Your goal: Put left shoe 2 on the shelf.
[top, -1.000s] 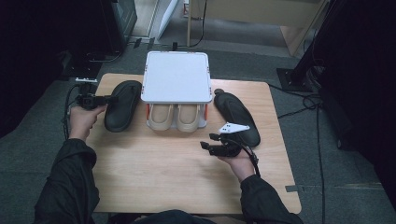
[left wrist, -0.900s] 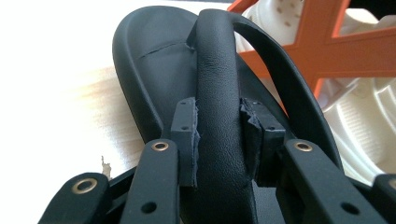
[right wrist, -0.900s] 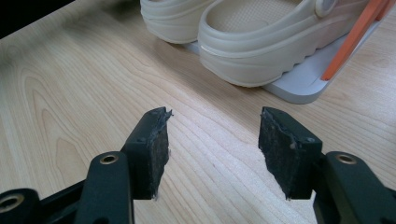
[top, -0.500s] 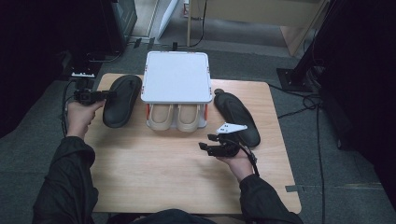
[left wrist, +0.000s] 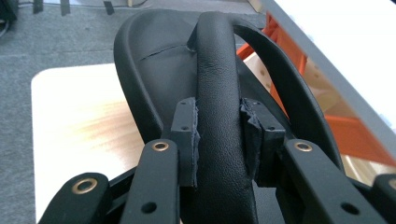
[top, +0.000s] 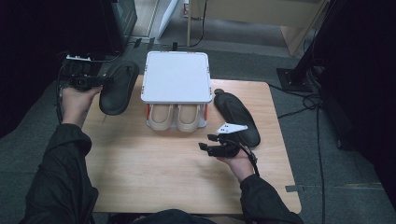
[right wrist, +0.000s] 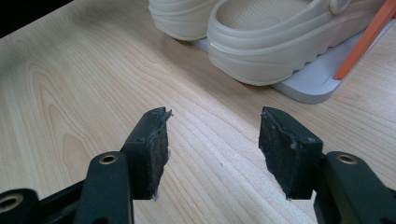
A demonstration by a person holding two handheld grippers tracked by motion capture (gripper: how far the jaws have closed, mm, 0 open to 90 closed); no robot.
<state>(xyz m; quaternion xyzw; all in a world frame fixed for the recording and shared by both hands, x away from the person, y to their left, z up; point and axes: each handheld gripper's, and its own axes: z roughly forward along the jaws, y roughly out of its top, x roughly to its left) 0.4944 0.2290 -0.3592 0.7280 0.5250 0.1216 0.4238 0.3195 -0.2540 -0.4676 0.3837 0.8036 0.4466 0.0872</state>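
I have the left gripper (left wrist: 219, 140) clamped on the strap of the black sandal (left wrist: 154, 79); the strap runs straight up between my pads, the sole spreading beyond and to both sides of them. My right gripper (right wrist: 212, 149) stands open with nothing between its jaws, the beige clogs (right wrist: 280, 42) lying just ahead of its tips.

Lab or studio: grey carpet (top: 327, 158), floor cables (top: 313, 100), stand base (top: 292, 77).

Dim surroundings, bright tabletop.
We see glare on the table (left wrist: 88, 126) left of our claw; near jaws soft.
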